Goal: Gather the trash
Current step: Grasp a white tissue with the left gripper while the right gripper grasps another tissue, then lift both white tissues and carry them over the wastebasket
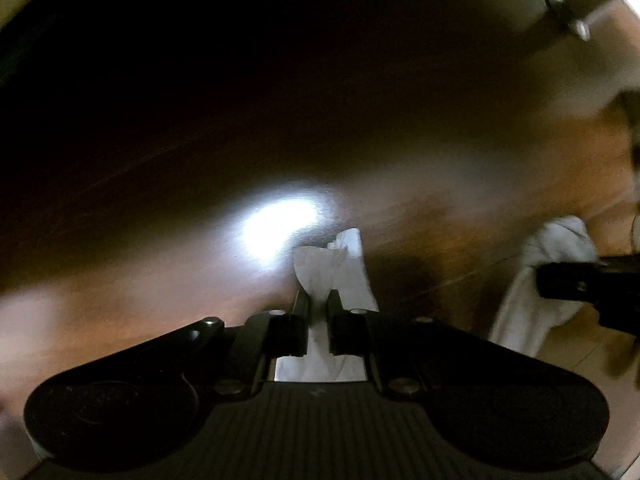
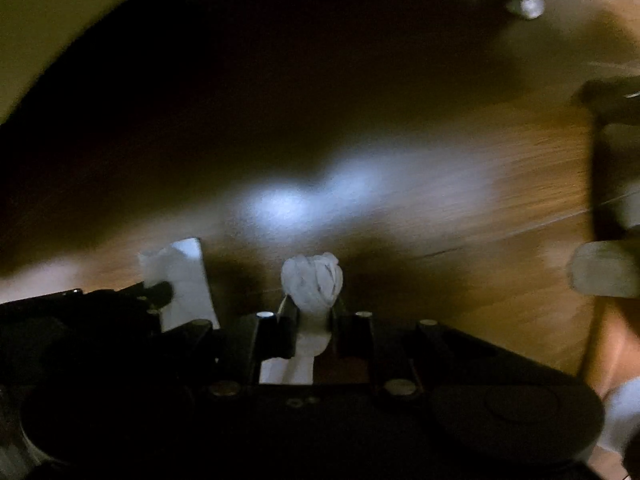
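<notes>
Left wrist view: my left gripper (image 1: 318,300) pointed down at a brown wooden floor (image 1: 460,200), its black fingers (image 1: 298,312) clamped on a flat, creased piece of white tissue paper (image 1: 332,268). The tissue rose between the fingers and fanned out above their tips, clear of the boards. A bright patch of reflected light (image 1: 280,226) lay on the floor just left of it. At the right edge my right gripper (image 1: 568,280) appeared side-on, gripping a second crumpled white tissue (image 1: 548,264) that hung down beside it.

Right wrist view: my right gripper (image 2: 314,312) had its fingers (image 2: 290,320) pressed on the neck of the crumpled white tissue (image 2: 312,280), whose bunched head stood above the tips. My left gripper (image 2: 160,292) showed at the left, holding the flat white tissue (image 2: 188,280). The two tissues were near each other but apart. A blurred metal furniture leg (image 2: 524,0) stood on the floor (image 2: 480,184) at the top right. The shapes at the right edge were too blurred to identify.
</notes>
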